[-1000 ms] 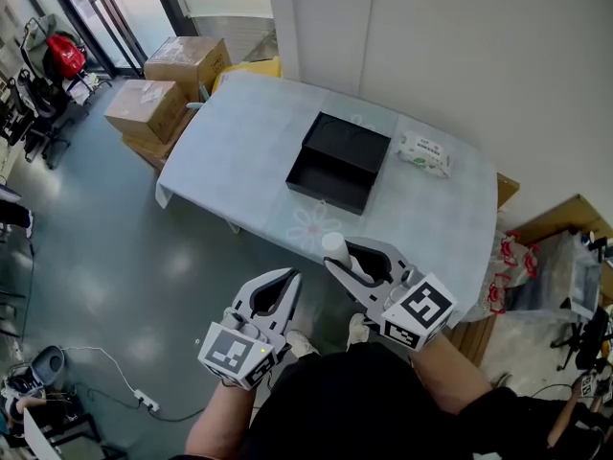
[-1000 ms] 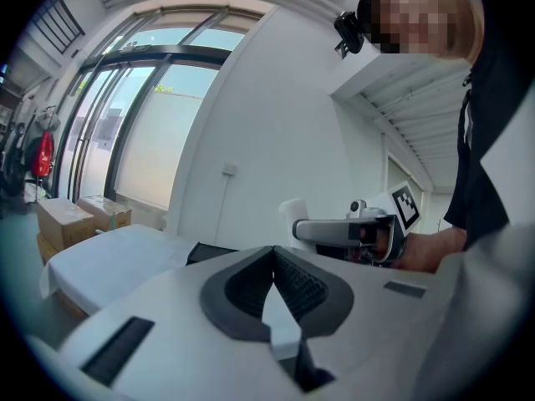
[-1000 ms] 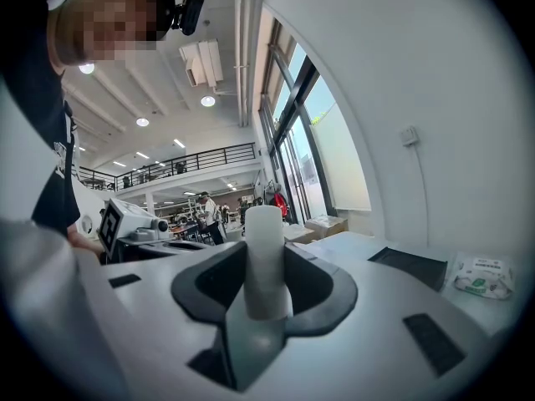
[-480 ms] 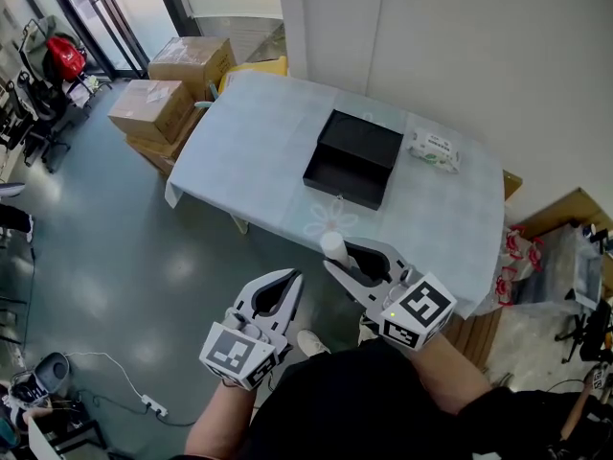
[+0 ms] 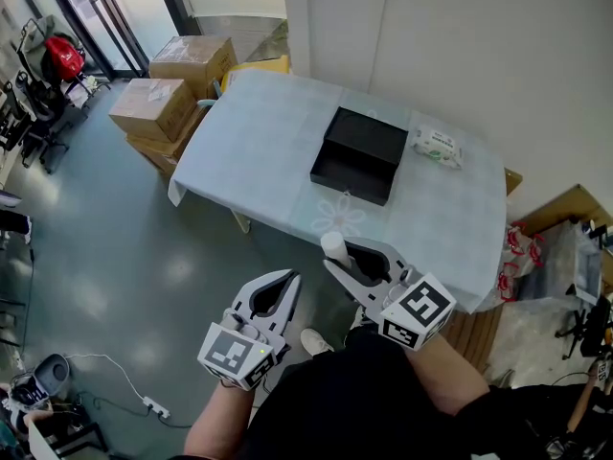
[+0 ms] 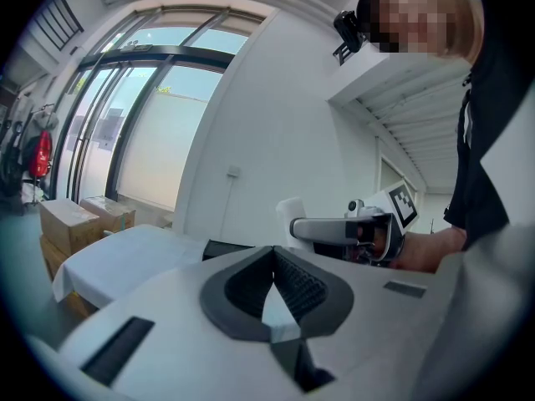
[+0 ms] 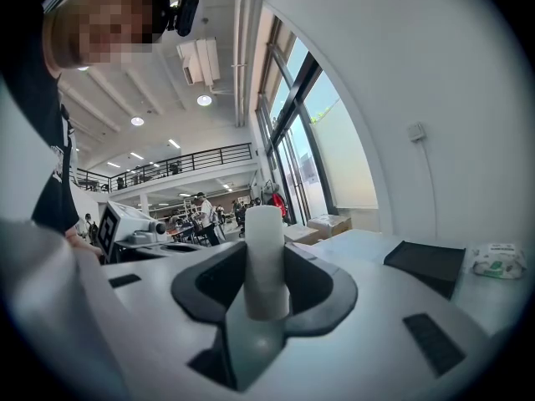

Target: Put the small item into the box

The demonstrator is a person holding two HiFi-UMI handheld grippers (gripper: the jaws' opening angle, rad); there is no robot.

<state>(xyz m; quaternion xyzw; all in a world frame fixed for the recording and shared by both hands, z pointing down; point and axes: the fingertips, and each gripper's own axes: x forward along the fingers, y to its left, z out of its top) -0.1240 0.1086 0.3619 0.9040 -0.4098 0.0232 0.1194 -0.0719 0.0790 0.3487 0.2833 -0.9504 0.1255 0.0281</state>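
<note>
Nearest to us, we are holding the left gripper (image 5: 286,280) with its jaws pressed together on nothing. Just beside it, we are clamping the right gripper (image 5: 337,264) on the small white cylinder (image 5: 334,247), which is standing upright between the jaws. Farther out, the open black box (image 5: 359,154) is sitting on the cloth-covered table (image 5: 254,147), with a pack of wipes (image 5: 437,147) near it.

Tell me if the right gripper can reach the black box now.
Probably, after moving forward: the right gripper, holding a white tube, is well short of the box, and the table between looks bare.
</note>
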